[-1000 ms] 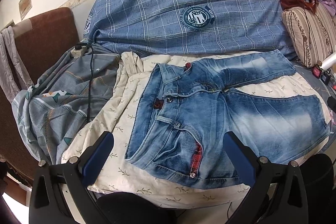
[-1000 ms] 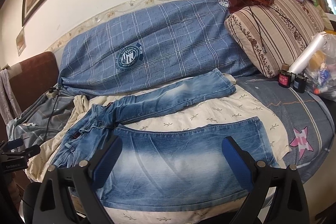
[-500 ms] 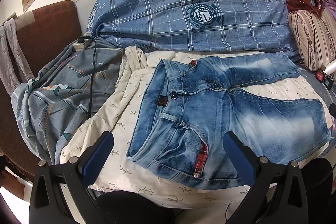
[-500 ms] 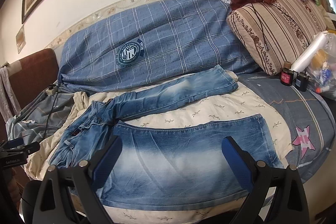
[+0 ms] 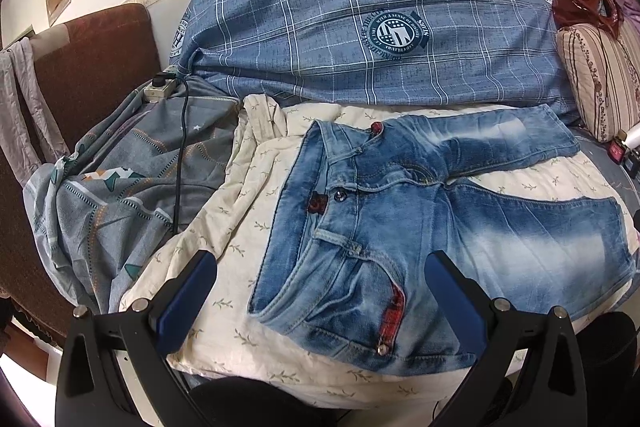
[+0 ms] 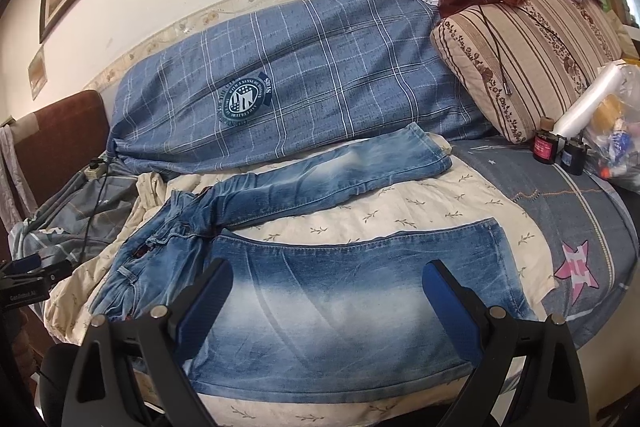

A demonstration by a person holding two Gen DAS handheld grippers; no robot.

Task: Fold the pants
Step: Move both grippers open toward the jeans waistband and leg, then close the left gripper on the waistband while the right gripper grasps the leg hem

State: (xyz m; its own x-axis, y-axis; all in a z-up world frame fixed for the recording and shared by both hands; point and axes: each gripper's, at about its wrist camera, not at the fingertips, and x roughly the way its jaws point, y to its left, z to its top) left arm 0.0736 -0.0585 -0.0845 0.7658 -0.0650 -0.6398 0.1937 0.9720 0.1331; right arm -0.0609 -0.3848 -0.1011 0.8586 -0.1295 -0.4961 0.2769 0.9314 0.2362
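Faded blue jeans (image 5: 400,227) lie spread flat on a cream floral sheet (image 5: 248,211), waistband to the left and both legs running right, splayed apart. My left gripper (image 5: 320,291) is open above the waistband and front pocket, holding nothing. In the right wrist view the same jeans (image 6: 344,291) show the near leg wide and close, the far leg (image 6: 340,175) thinner behind it. My right gripper (image 6: 328,299) hovers open over the near leg, holding nothing. The left gripper's body (image 6: 24,283) shows at that view's left edge.
A blue plaid bedding roll (image 5: 360,31) lies behind the jeans against the wall. Grey patterned bedding (image 5: 132,179) with a power strip and black cable sits left. A striped pillow (image 6: 528,59) with a red bag, small bottles (image 6: 544,147) and a plastic bag are at the right.
Both grippers have shifted slightly; the jeans sit a little lower and more rightward in the left view. The jeans have not moved on the bed. Both grippers stay open.
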